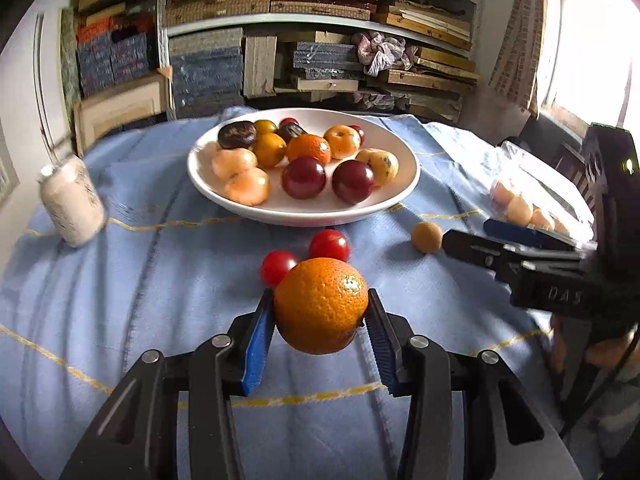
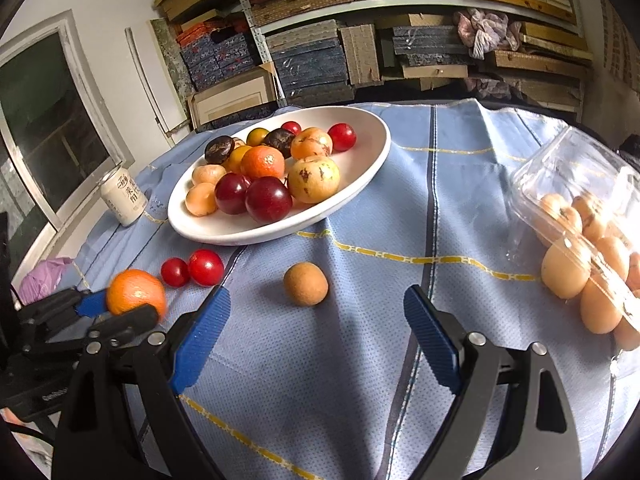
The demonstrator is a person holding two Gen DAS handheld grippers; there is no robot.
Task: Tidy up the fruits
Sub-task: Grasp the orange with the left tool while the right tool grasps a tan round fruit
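Observation:
My left gripper (image 1: 320, 296) is shut on an orange (image 1: 321, 305), its blue pads pressing both sides and holding it above the blue cloth. The same orange (image 2: 136, 292) shows at the left of the right wrist view. Just beyond it lie two red cherry tomatoes (image 1: 305, 256) on the cloth. A white bowl (image 1: 406, 188) further back holds several fruits: plums, oranges, yellow and dark ones. My right gripper (image 2: 318, 308) stands open, nothing between its fingers, with a small tan round fruit (image 2: 306, 283) lying just ahead of it.
A white can (image 2: 123, 197) stands left of the bowl. A clear plastic clamshell (image 2: 576, 184) with pale fruits sits at the right. A purple bag (image 2: 44, 276) lies at the table's left edge. Shelves of stacked boxes (image 2: 320, 56) fill the background.

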